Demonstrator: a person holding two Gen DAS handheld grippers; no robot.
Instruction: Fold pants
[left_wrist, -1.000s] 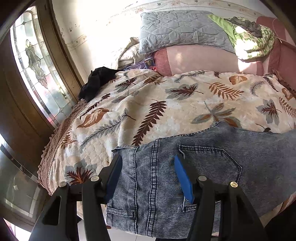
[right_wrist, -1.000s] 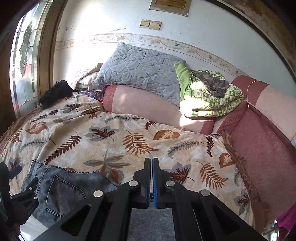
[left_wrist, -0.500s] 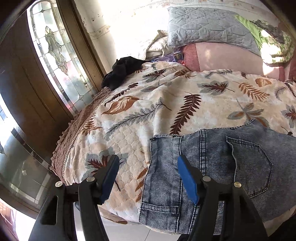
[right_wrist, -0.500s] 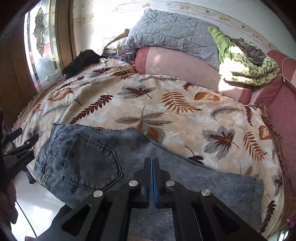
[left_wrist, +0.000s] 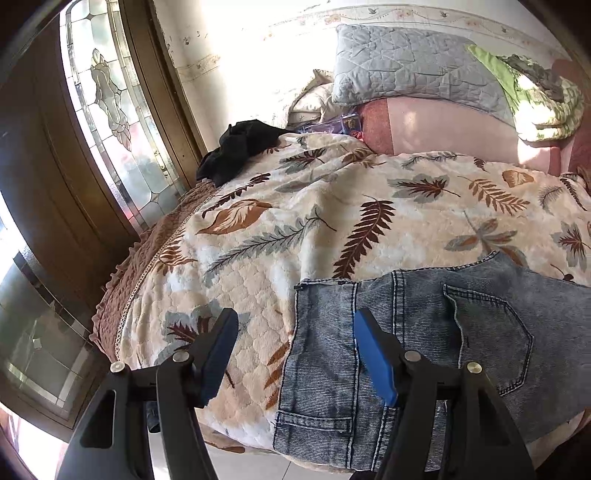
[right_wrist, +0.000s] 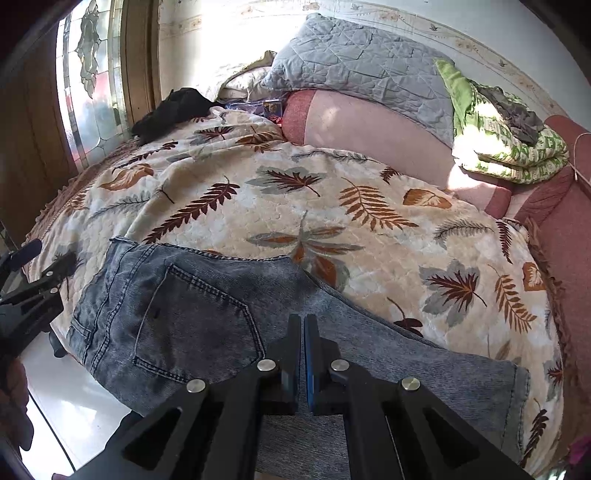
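Note:
Grey-blue denim pants (left_wrist: 424, 350) lie folded lengthwise along the near edge of the bed, back pocket up, waistband at the left. In the right wrist view the pants (right_wrist: 192, 317) run from the waistband at left to the leg hem at right. My left gripper (left_wrist: 295, 354) is open and empty, hovering over the waistband end at the bed's front edge; it also shows at the left of the right wrist view (right_wrist: 33, 277). My right gripper (right_wrist: 303, 354) is shut with nothing visible between its pads, above the leg part of the pants.
The bed carries a cream leaf-print quilt (right_wrist: 332, 206). A grey pillow (right_wrist: 362, 62), a pink bolster (right_wrist: 376, 125) and a green folded blanket (right_wrist: 506, 140) lie at the back. A black cloth (left_wrist: 240, 147) sits by the stained-glass window (left_wrist: 110, 122). White floor tiles (right_wrist: 70, 406) lie below the bed's edge.
My left gripper has shifted left, from above the back pocket to the waistband end. My right gripper has drawn back and up, so more of the pants shows.

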